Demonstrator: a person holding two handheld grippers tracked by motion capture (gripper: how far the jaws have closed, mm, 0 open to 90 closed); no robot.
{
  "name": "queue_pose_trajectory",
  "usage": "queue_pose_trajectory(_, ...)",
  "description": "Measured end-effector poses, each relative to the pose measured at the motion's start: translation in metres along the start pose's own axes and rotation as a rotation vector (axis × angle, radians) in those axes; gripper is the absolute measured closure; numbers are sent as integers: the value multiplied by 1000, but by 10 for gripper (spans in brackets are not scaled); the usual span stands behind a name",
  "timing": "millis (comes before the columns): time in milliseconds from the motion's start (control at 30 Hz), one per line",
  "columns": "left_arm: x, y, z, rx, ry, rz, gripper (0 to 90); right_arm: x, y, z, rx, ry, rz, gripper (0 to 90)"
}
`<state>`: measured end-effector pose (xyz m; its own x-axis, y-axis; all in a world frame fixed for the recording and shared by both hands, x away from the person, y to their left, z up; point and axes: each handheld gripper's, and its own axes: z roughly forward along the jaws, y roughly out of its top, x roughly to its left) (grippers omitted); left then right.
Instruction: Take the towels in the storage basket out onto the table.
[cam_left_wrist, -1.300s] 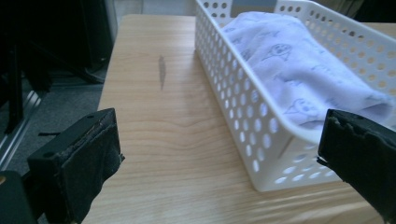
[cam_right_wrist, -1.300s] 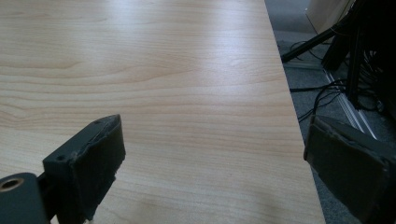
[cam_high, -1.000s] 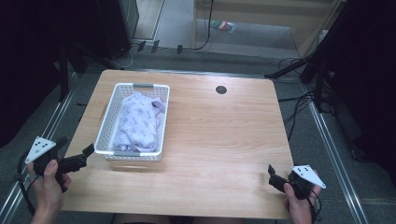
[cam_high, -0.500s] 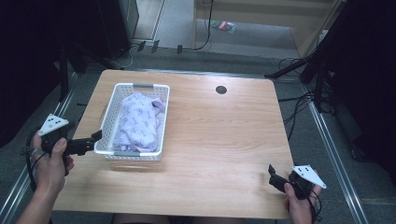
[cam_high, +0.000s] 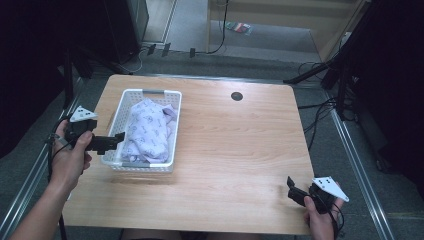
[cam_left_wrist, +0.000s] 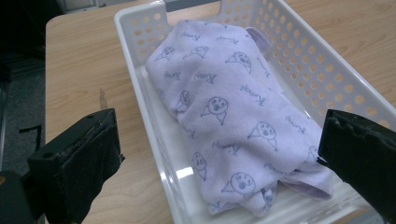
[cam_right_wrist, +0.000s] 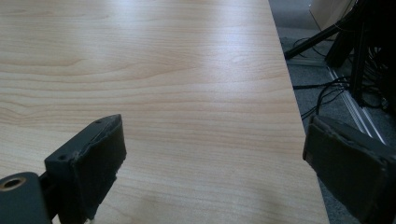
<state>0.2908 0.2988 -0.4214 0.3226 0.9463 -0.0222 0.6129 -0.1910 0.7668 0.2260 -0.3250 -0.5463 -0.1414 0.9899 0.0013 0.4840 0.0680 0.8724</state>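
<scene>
A white perforated basket (cam_high: 115, 120) (cam_left_wrist: 327, 74) stands on the left part of the wooden table. Inside lies a folded lilac cloth (cam_high: 147, 131) (cam_left_wrist: 229, 107) printed with small animal faces. My left gripper (cam_high: 119, 138) (cam_left_wrist: 219, 154) is open at the basket's left wall, its jaws pointing over the rim with the cloth between and beyond them, not touching it. My right gripper (cam_high: 291, 186) (cam_right_wrist: 212, 163) is open near the table's front right corner, hovering low over bare wood with nothing between its jaws.
A round cable hole (cam_high: 237, 96) sits near the table's far edge. The table's right edge (cam_right_wrist: 299, 140) runs close beside my right gripper. Cables and metal stand legs (cam_high: 325, 75) lie on the floor to the right and behind.
My left gripper has moved forward and right from off the table's left edge up to the basket's left wall. The right gripper has stayed in place.
</scene>
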Motion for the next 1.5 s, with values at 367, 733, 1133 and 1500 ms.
queue_pose_trajectory(367, -12, 30, 30, 111, -26, 20, 0, 0, 0, 0, 1, -2, 2, 61)
queue_pose_trajectory(733, -20, 46, 52, 197, -23, 30, 0, 0, 0, 0, 5, 9, 3, 61)
queue_pose_trajectory(1133, -30, 47, 88, 329, -21, 38, 0, -1, 0, 0, 5, 14, -1, 61)
queue_pose_trajectory(1500, -34, 42, 119, 410, 21, 38, 0, -1, 0, 0, 5, 16, 0, 61)
